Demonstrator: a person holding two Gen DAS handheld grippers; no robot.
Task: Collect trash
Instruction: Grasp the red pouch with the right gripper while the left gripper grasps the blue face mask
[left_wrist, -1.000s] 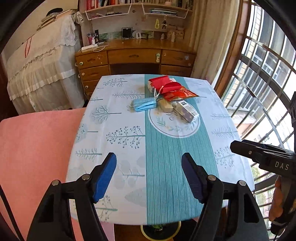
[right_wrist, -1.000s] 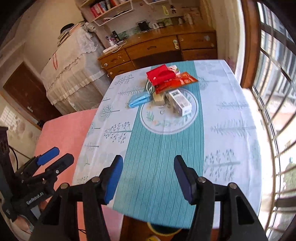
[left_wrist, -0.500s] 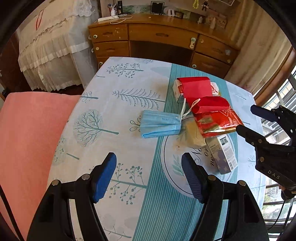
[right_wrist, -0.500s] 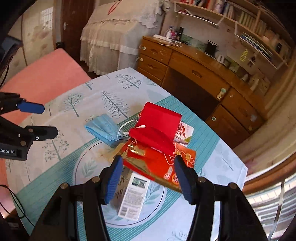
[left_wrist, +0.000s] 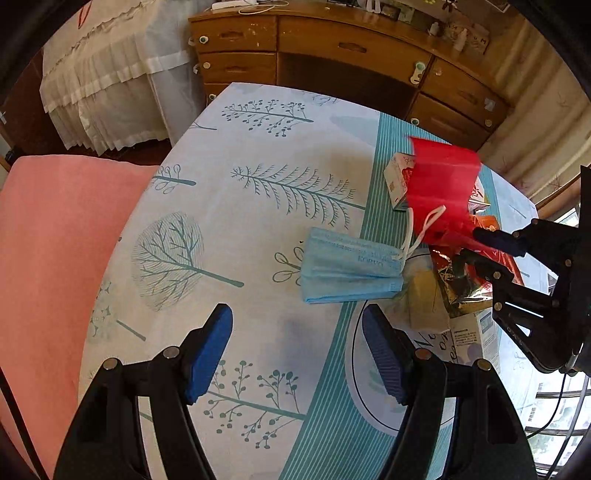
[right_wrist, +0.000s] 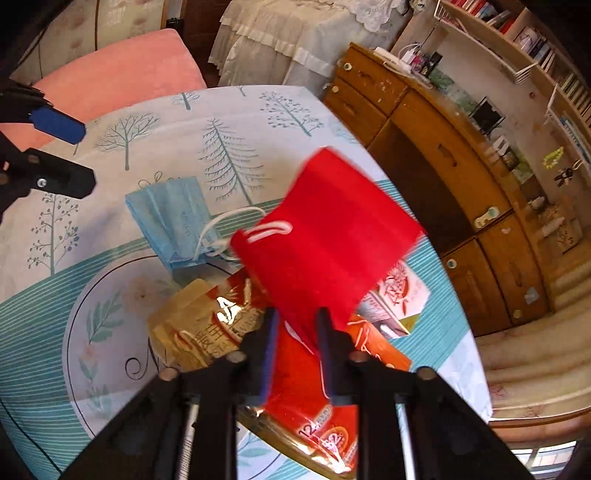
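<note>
The trash lies in one pile on the table (left_wrist: 258, 206), at about 3 o'clock in the left wrist view. A red bag (right_wrist: 325, 236) is pinched by the right tongs (right_wrist: 295, 325), whose jaws have just been closing on its lower edge. The left tongs (left_wrist: 297, 350) are held wide open and empty, near the blue mask (left_wrist: 347, 271). The mask, gold wrapper (right_wrist: 207, 325) and boxes are not yet collected, so the task seems barely begun.

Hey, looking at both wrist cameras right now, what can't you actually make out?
- red bag: motion-blurred in both views; print unreadable.
- white box: left view, mostly behind right gripper.
- Carton: right view, half under the bag.
- Trash bin: in neither view.
</note>
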